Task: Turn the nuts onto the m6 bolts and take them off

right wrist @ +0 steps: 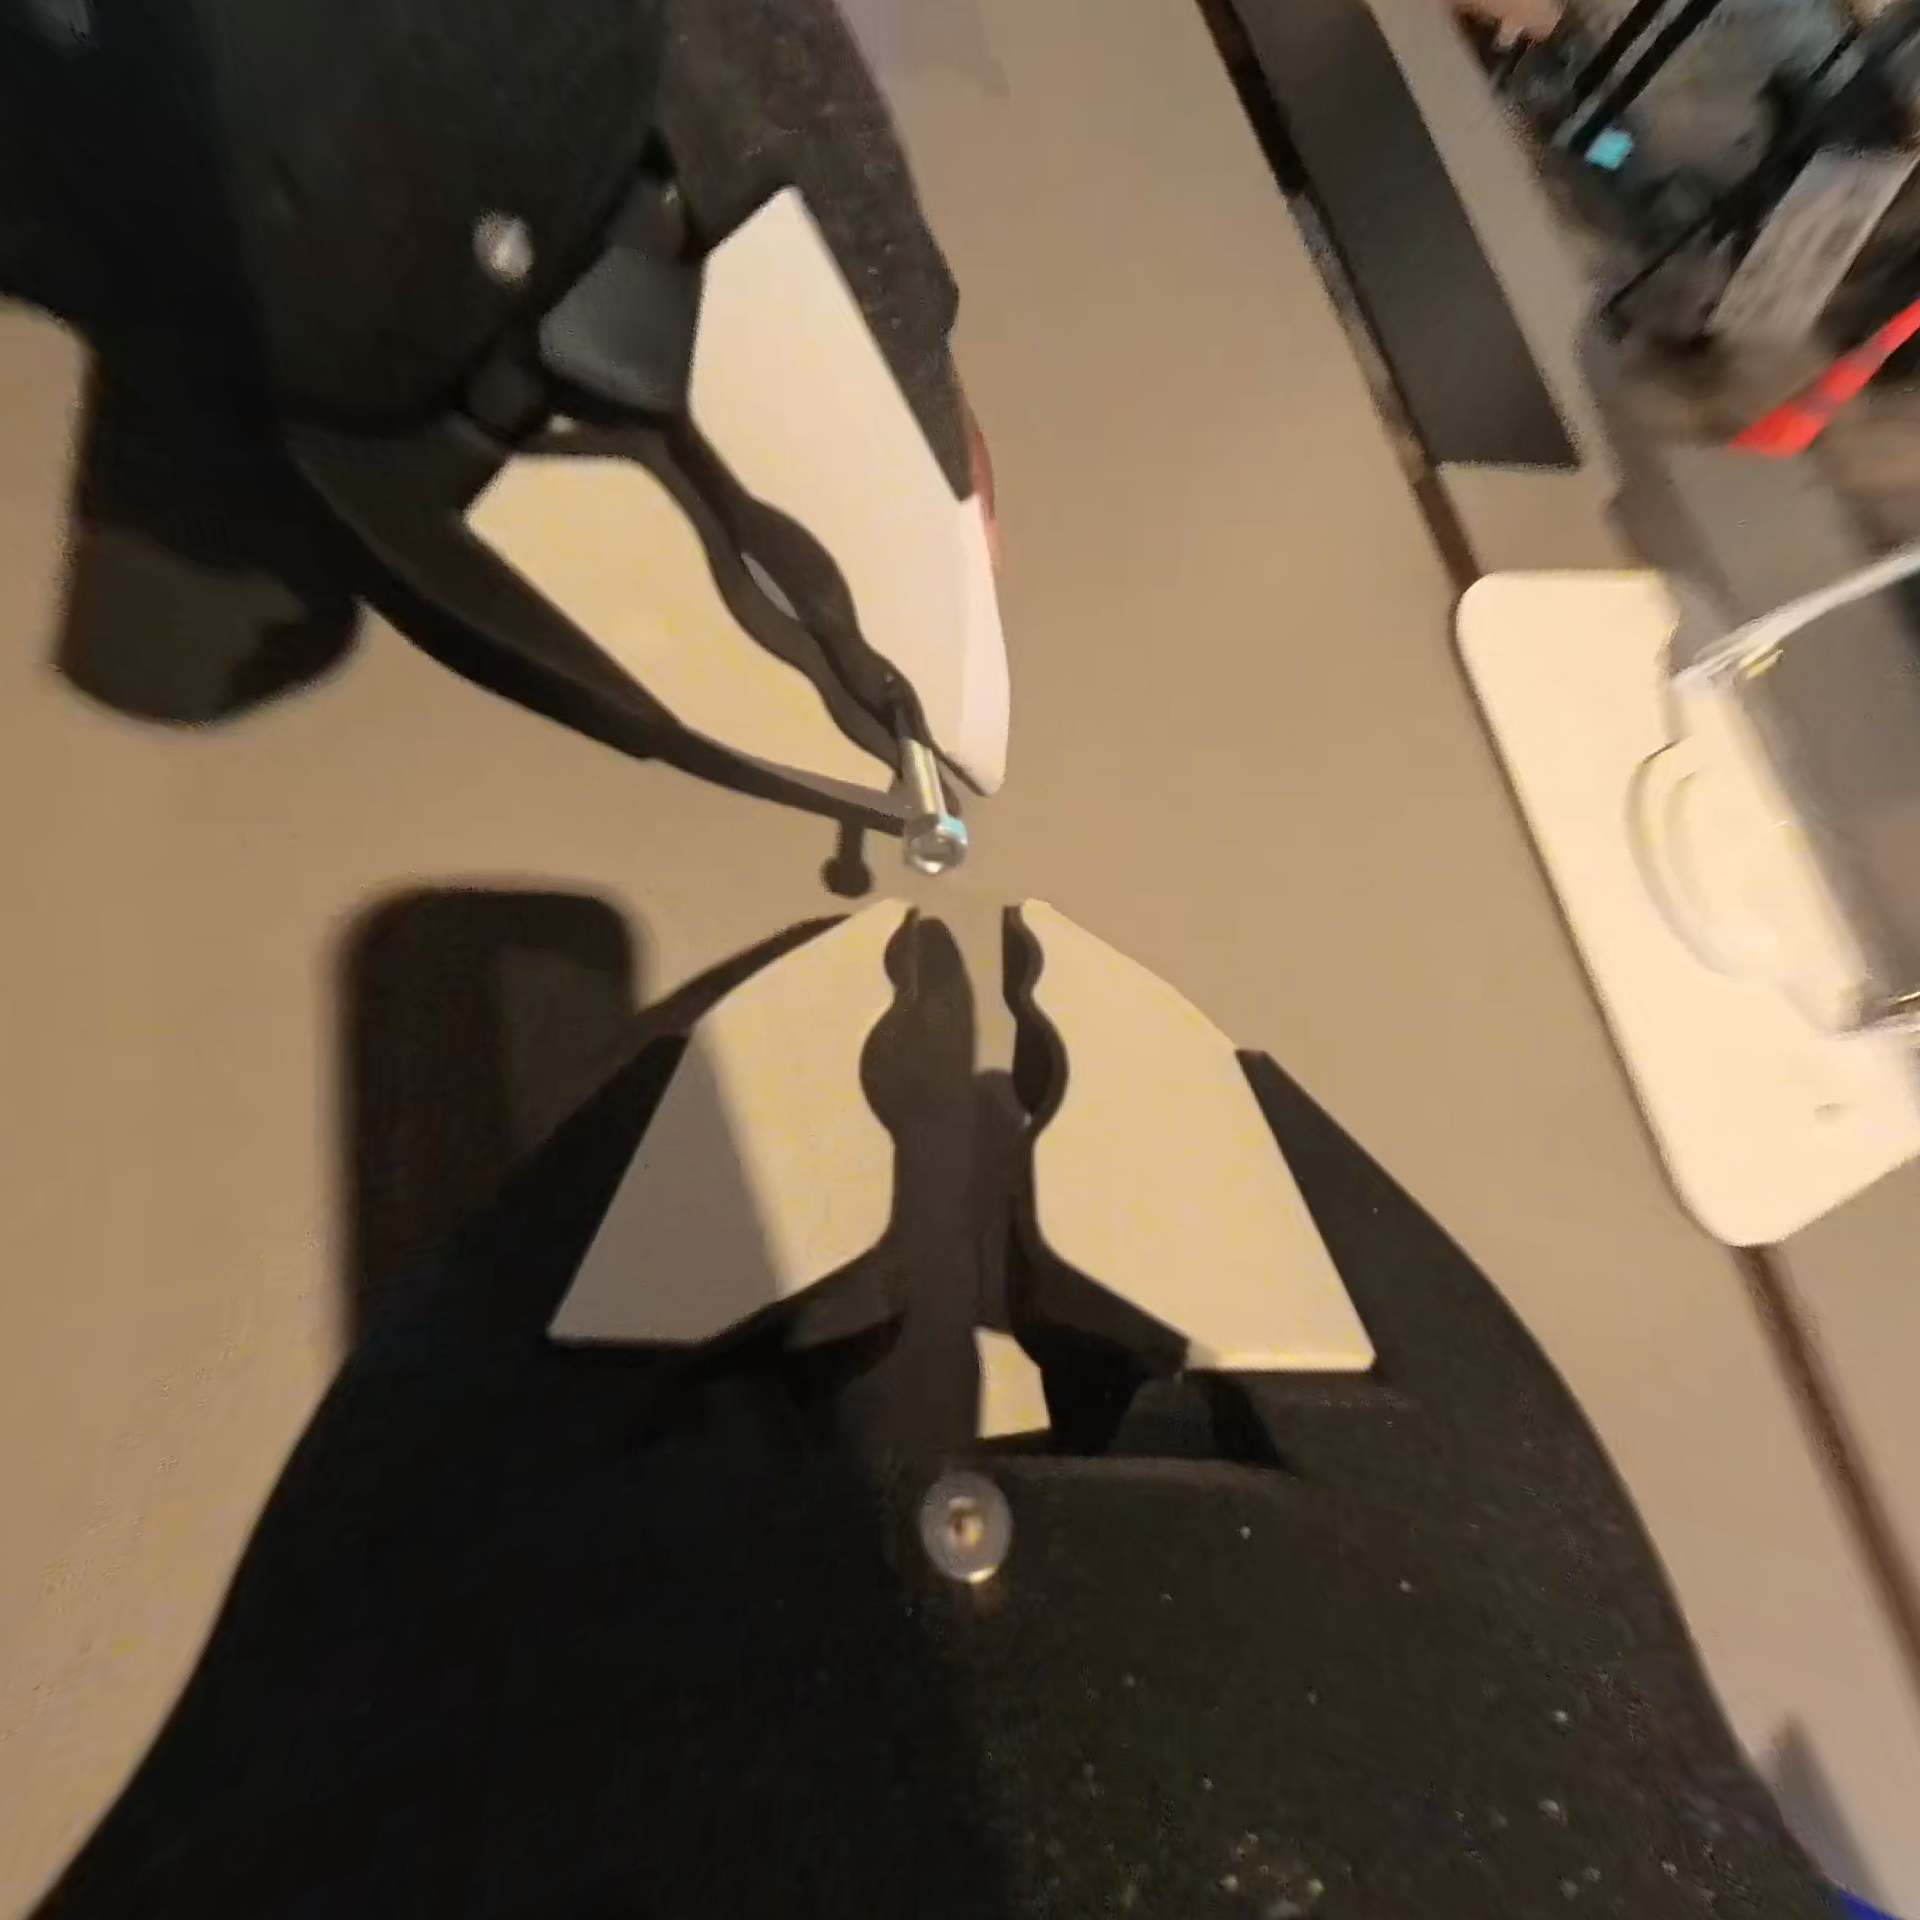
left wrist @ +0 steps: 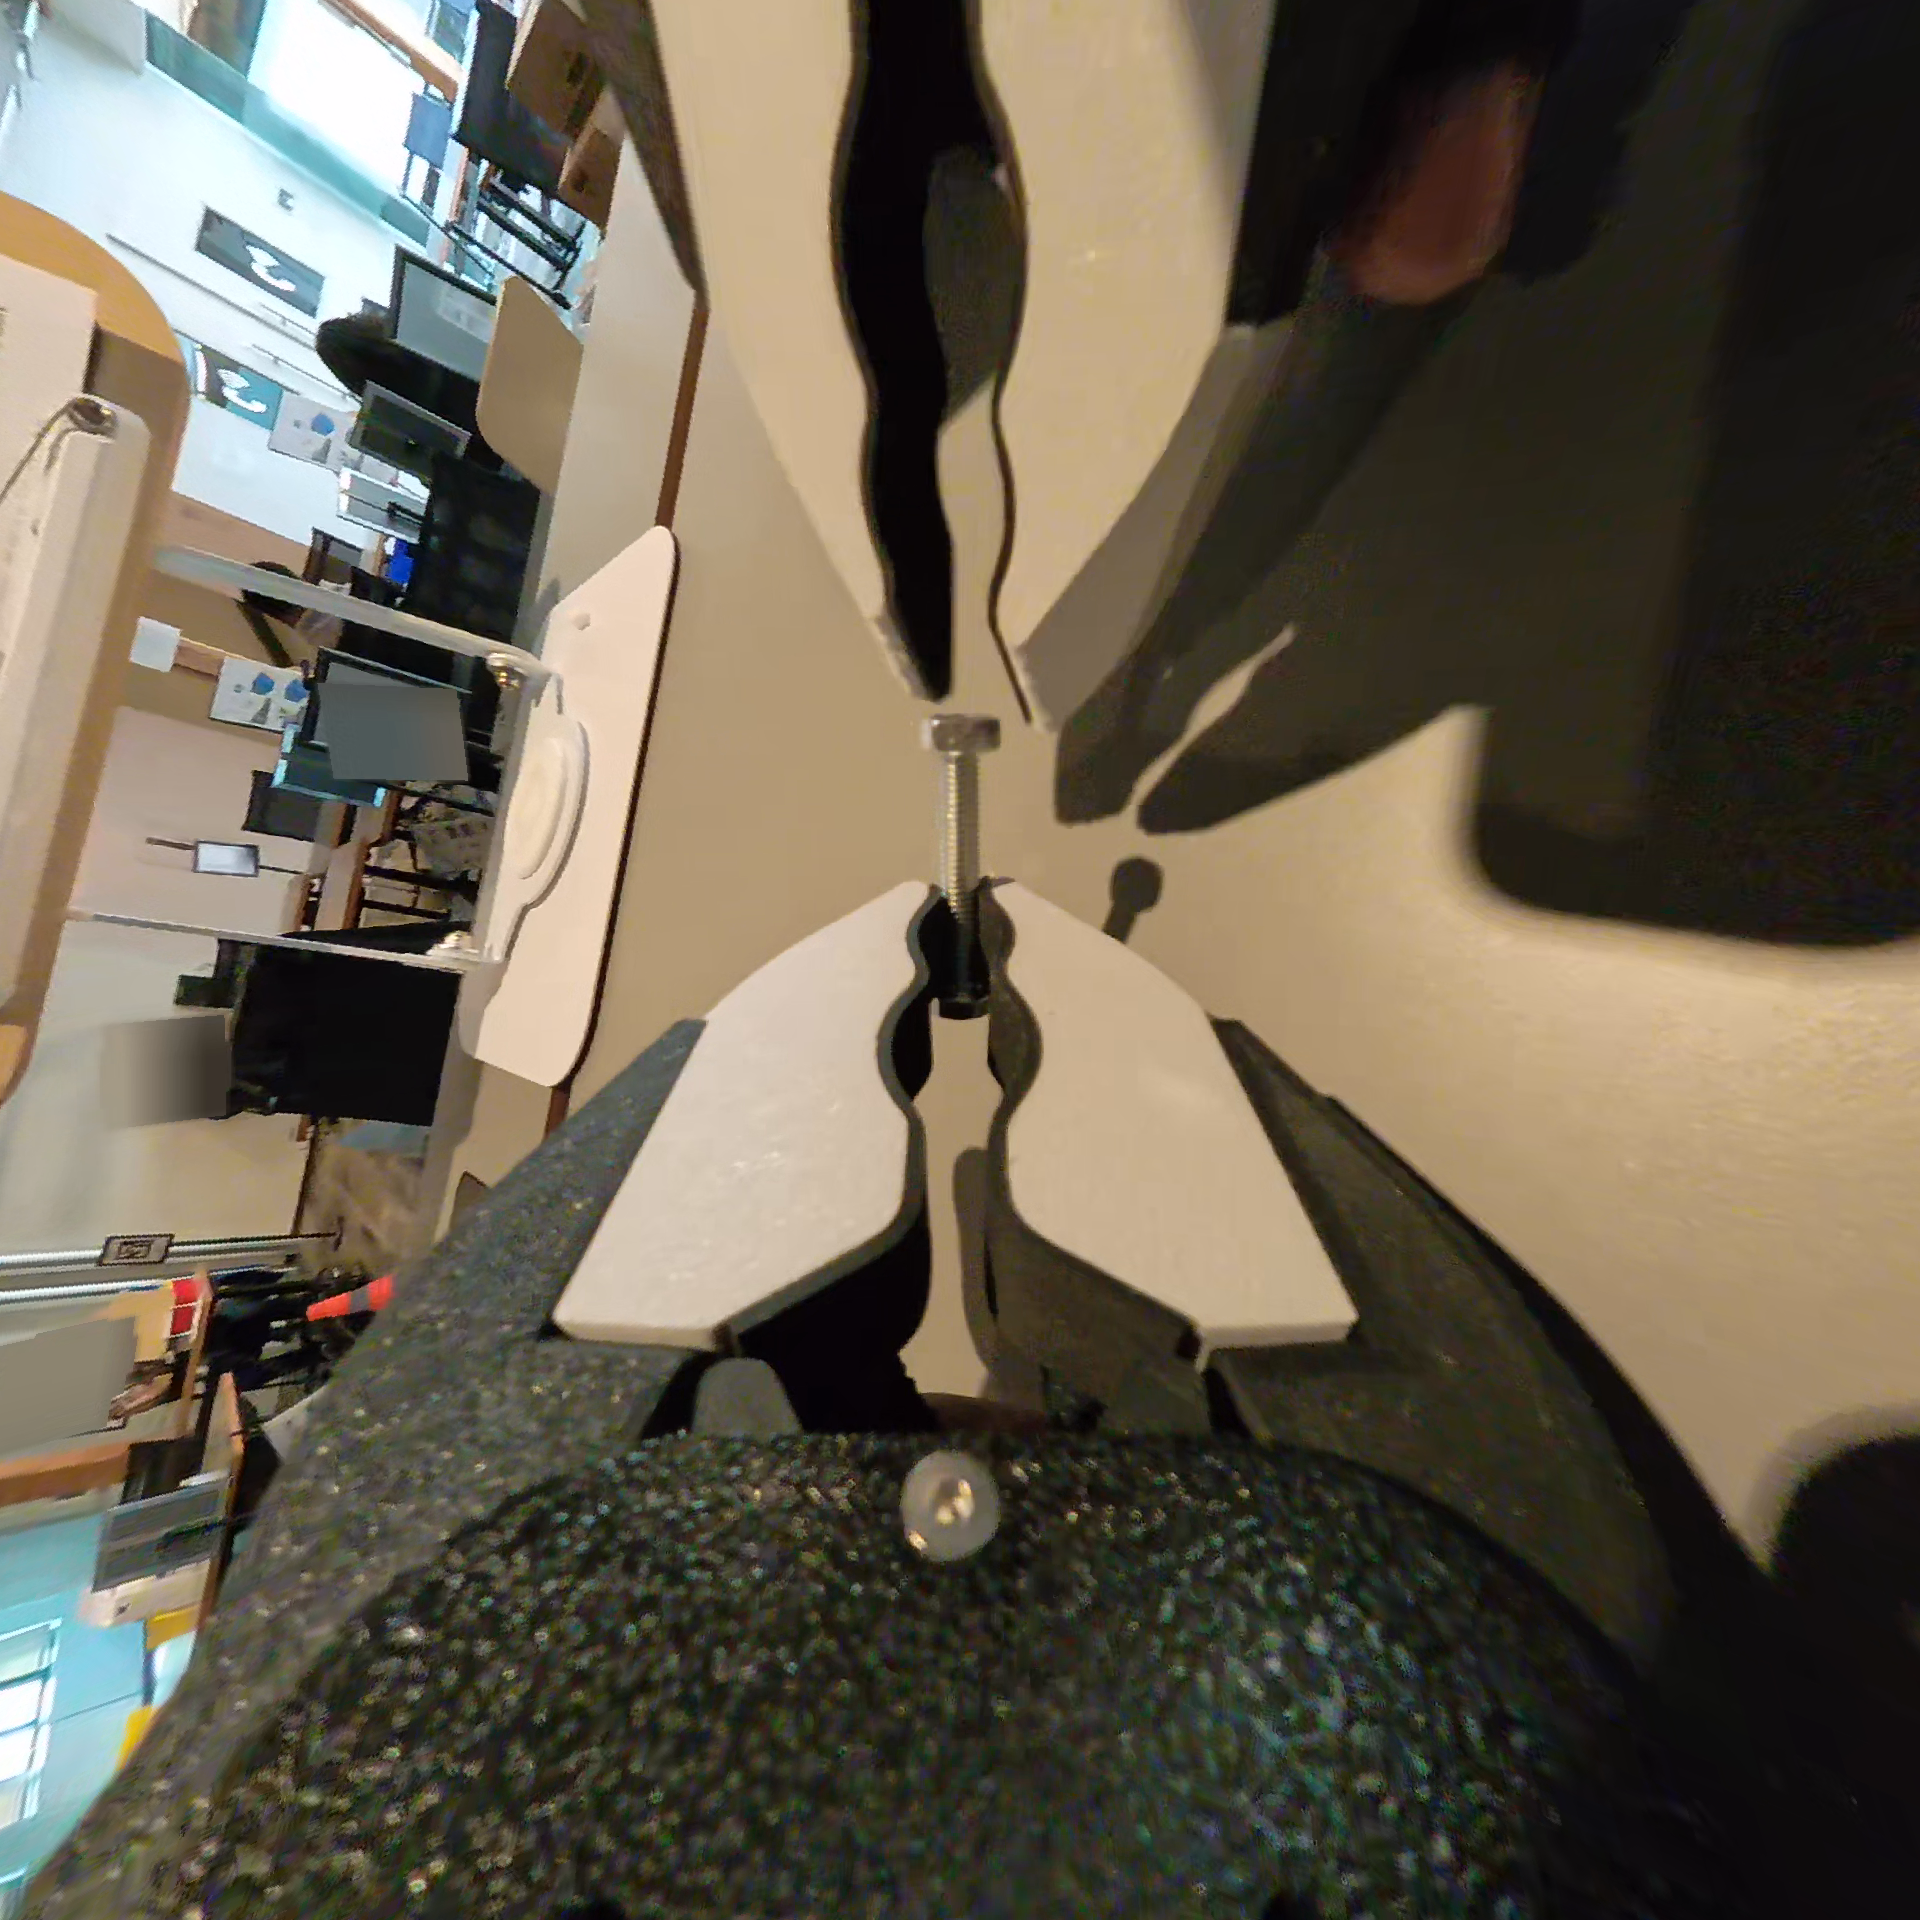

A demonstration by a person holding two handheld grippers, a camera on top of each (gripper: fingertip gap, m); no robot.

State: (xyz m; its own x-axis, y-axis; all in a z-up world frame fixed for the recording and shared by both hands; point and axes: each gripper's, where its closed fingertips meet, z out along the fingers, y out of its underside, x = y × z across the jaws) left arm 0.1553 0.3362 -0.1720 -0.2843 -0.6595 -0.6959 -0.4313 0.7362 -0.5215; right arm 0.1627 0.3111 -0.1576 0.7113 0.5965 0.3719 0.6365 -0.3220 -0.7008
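Beige table, white board lying near its edge

Left gripper clamped on the lower threaded shank of a silver bolt, held above a beige tabletop. Nut seated at the bolt's far end. Right gripper poised opposite, tips just beyond the nut with a narrow gap between them, contact not clear. White board lying on the table to the left, blurred office furniture beyond.
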